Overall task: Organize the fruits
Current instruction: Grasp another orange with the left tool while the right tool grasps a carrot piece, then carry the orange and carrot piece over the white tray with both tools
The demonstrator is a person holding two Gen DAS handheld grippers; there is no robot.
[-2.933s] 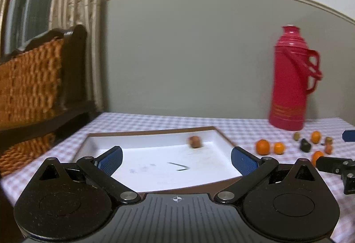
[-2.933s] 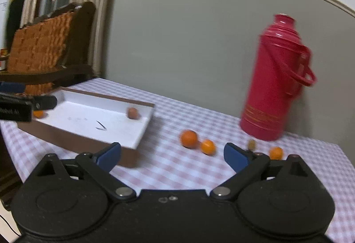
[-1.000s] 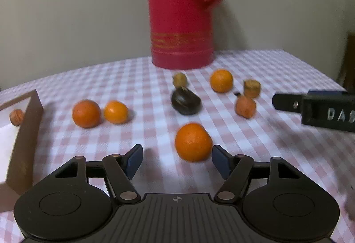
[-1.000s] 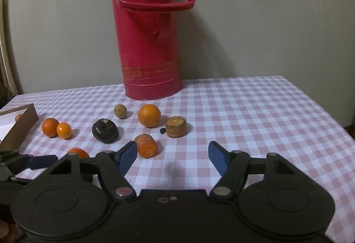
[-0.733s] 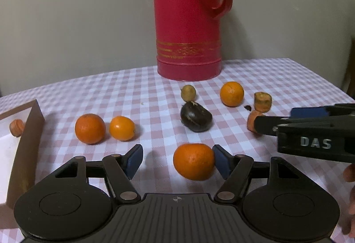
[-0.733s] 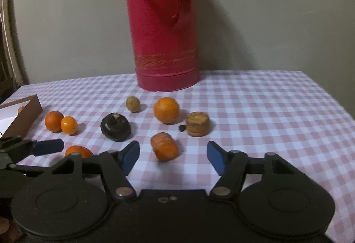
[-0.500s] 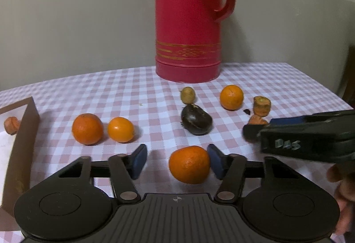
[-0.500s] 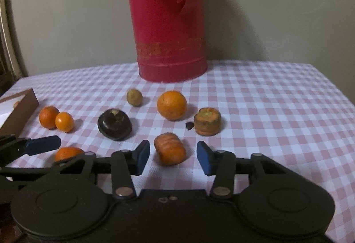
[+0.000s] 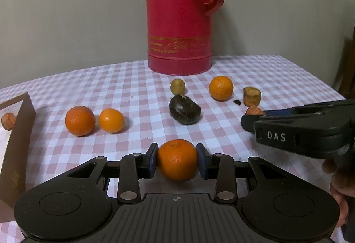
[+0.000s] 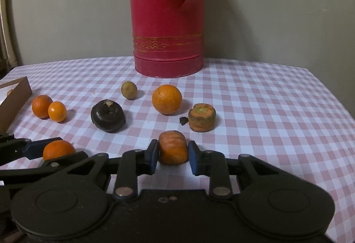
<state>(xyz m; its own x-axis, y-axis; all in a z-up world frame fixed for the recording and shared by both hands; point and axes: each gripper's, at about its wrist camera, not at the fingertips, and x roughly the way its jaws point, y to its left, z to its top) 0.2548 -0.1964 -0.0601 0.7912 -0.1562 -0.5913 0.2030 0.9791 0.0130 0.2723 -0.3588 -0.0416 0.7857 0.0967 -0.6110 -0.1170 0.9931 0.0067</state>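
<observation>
Pink-checked tablecloth [image 10: 255,109] (red flask [image 10: 168,20] upright) against a plain grey wall [image 10: 66,9].

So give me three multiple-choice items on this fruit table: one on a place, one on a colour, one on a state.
1. Where does the dark, nearly black round fruit lie?
A. in the brown tray
B. on the checked cloth, in front of the small olive-brown round fruit
C. on top of the flask

2. What colour is the tall flask with a handle?
A. red
B. green
C. white

3. What sits between the pads of the right gripper?
A. nothing
B. the dark fruit
C. the ribbed orange chunk

Key: 1 B, it rests on the pink-and-white checked tablecloth just nearer than the small fruit. 2 A, its body and handle are red. 3 C, both blue pads press on its sides.
</observation>
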